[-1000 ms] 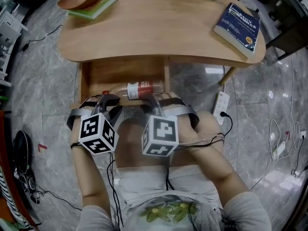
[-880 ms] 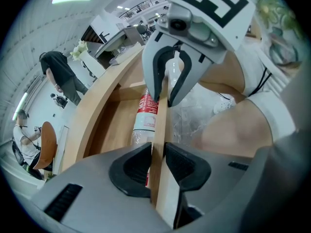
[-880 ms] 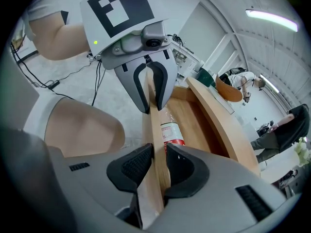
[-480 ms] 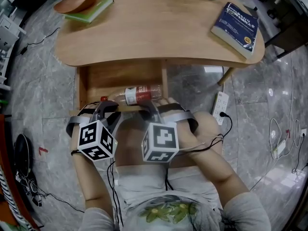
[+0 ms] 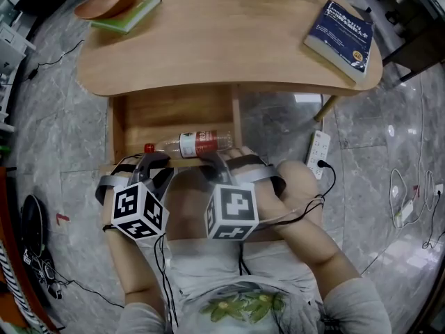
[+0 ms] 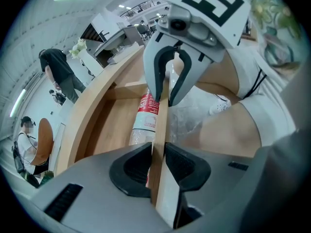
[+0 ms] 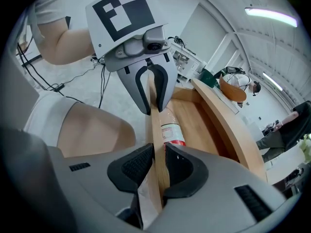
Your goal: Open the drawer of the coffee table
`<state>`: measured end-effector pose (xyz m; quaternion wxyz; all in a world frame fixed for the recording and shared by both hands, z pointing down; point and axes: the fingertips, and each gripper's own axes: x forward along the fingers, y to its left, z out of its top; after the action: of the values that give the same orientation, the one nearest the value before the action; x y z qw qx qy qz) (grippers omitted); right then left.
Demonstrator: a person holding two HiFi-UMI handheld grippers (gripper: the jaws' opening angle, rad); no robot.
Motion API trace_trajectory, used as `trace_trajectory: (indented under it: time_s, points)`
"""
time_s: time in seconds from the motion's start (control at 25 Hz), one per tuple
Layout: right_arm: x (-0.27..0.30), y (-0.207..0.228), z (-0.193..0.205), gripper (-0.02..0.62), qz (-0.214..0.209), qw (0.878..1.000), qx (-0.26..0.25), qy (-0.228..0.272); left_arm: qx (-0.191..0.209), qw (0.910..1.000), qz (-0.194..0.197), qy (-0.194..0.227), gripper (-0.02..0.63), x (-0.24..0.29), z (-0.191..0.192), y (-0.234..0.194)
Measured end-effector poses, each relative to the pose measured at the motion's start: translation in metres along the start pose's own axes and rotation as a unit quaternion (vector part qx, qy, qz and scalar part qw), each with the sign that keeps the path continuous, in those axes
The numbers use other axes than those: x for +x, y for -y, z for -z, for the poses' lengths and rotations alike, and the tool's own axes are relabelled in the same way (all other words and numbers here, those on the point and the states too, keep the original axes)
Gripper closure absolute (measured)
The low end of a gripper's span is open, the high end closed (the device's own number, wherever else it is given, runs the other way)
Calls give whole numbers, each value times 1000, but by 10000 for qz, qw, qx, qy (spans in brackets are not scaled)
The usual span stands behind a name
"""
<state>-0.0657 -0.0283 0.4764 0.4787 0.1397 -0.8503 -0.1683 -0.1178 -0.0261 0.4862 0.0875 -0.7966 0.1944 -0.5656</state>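
Note:
The coffee table has its wooden drawer pulled out toward me, with a clear plastic bottle with a red label lying inside along the front. My left gripper is shut on the drawer's front board, one pad on each face. My right gripper, a little to the right on the same board, has just been closing its jaws, and its pads press the board. In the left gripper view the bottle lies just behind the board.
On the tabletop lie a blue book at the right and a brown bowl on a green book at the far left. A white power strip and cables lie on the marble floor at the right. My knees sit just behind the drawer front.
The drawer has come out a little further from under the tabletop, showing more of its inside. Both grippers stayed clamped on the front board and shifted slightly toward me.

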Motion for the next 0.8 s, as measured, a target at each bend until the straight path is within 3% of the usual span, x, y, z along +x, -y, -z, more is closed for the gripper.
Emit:
trace_trajectory:
  time_s: [0.28,0.4,0.52,0.64,0.8]
  points:
    - [-2,-2,3,506,-6,10000,65,-2,6,9999,150,21,518,0,-3,6]
    - [-2,-2,3,505,121,9999,46,78,-88,9999,87,83,517,-1,-3,5]
    - [-5,-1,2,502,85,9989,339,319,-267,9994,-80,215,517,-6,-4,5]
    - [-14,3,-1,503,-78,9947,789,654,-728,9932,-337,846,528,-25,-13,-1]
    - [-25,16,-6,518,-149,9819,1450,1207,-1295,9642,-814,2165,575,-58,-37,-20]
